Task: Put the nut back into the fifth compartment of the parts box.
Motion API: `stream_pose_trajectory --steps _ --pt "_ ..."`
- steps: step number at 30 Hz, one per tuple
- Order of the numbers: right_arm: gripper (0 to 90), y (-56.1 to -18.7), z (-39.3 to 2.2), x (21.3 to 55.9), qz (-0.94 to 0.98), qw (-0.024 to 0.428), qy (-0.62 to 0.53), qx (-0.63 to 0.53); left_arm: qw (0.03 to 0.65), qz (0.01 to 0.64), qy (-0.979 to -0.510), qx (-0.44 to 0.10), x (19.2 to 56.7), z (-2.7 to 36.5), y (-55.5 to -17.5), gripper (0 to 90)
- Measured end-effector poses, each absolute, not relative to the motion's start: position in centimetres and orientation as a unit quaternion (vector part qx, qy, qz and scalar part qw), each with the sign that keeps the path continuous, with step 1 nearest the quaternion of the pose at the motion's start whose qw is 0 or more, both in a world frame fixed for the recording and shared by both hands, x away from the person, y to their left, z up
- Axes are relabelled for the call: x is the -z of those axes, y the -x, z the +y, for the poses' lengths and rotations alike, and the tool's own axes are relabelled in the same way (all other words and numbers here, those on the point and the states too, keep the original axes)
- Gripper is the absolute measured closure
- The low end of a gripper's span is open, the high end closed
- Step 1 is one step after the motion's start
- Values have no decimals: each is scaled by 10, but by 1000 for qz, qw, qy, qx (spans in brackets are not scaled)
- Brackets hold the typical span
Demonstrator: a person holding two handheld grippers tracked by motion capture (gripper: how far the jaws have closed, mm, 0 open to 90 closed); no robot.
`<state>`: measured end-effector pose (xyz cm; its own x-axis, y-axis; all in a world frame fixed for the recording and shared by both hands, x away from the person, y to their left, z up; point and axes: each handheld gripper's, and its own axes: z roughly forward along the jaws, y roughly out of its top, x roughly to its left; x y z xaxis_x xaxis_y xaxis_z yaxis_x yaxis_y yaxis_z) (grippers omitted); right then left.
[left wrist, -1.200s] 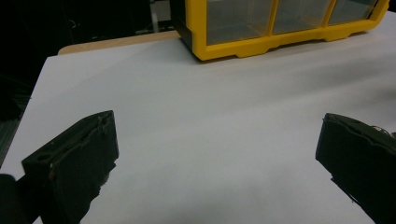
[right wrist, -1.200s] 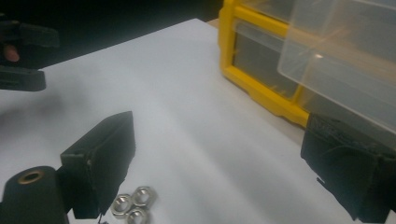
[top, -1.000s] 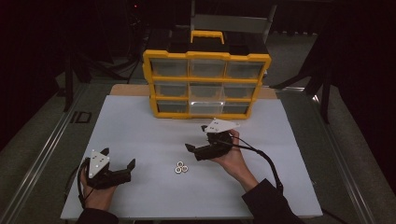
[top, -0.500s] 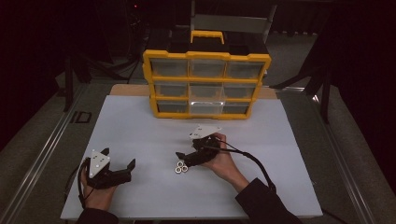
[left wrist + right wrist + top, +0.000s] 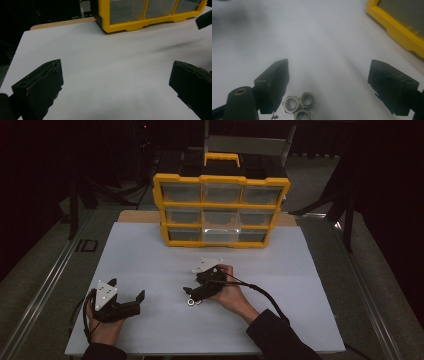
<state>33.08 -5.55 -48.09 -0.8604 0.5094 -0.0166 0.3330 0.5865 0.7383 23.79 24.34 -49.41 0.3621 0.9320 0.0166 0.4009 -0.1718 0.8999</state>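
White table (image 5: 150,250), yellow drawer cabinet (image 5: 222,210) behind | right gripper (image 5: 329,82) wide apart above three touching nuts (image 5: 299,106) | left gripper (image 5: 115,85) apart, holding nothing | risk: closing may scatter nuts

Yellow drawer cabinet (image 5: 221,210) on white tabletop (image 5: 150,265).
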Motion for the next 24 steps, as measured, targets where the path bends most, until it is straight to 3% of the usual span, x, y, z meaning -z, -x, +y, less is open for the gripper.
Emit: stream_pose_trajectory --steps 24 --pt "228 -343 -43 517 912 90 -270 -294 432 476 -702 -306 494 244 -238 0"
